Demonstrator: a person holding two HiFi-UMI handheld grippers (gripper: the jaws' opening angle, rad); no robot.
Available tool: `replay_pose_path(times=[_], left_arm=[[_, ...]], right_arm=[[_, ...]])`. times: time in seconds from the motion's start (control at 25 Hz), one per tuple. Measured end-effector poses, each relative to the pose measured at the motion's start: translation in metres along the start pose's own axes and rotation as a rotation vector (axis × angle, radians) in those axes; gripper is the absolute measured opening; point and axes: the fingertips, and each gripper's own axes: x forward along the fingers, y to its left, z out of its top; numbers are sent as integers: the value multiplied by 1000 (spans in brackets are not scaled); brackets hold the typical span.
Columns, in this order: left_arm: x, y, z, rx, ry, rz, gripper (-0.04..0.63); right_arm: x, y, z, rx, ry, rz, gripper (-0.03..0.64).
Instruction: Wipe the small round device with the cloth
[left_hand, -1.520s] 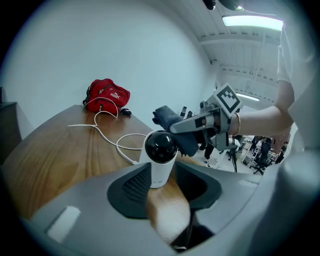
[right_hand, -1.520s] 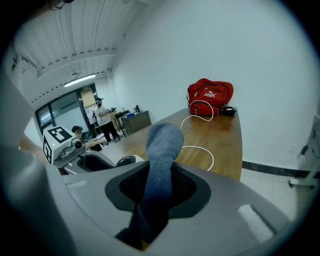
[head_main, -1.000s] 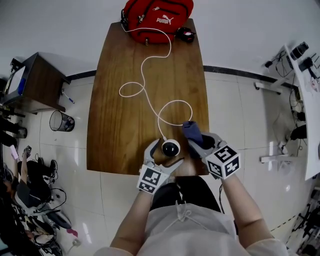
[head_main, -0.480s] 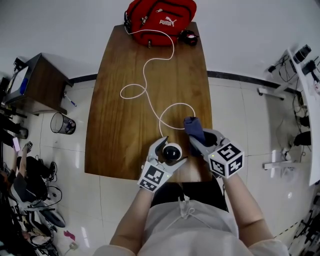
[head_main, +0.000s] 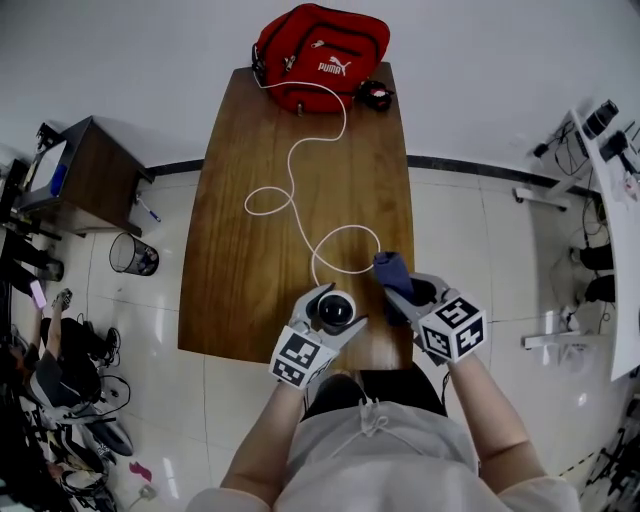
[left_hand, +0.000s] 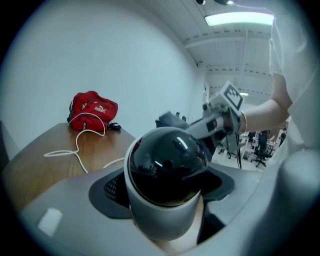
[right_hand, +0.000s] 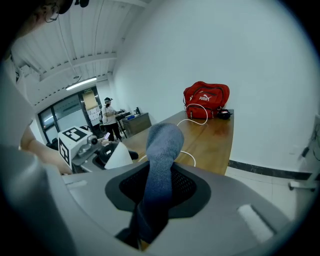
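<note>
The small round device (head_main: 336, 309), white shell with a glossy black dome, sits right at the desk's near edge, toward the near right corner, and the left gripper (head_main: 331, 316) has it: those jaws have just been closing, and now they clamp the white body from both sides, the dome filling the left gripper view. Whether its base touches the wood, I can't tell. Just beside it on the right comes the right gripper (head_main: 404, 291), jaws squeezed onto the cloth (head_main: 389, 268), a blue-grey roll that stands up out of the grip and leans toward the far edge; cloth and device are close but apart. From the device a white cable (head_main: 297, 205) loops away over the bare wooden desk (head_main: 245, 280), curling once near the middle and running on to the red bag (head_main: 320, 52) at the far edge. A small dark object (head_main: 376, 95) lies just right of the bag, near the far right corner.
</note>
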Motion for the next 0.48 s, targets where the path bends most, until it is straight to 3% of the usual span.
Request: replay_pose_path(times=[0.28, 0.48], left_arm=[[-35, 2, 127, -55, -178, 26, 377], [-40, 0, 163, -33, -202, 46, 377]], right_arm=[[2, 25, 9, -11, 99, 44, 106], [4, 57, 30, -42, 85, 135, 106]])
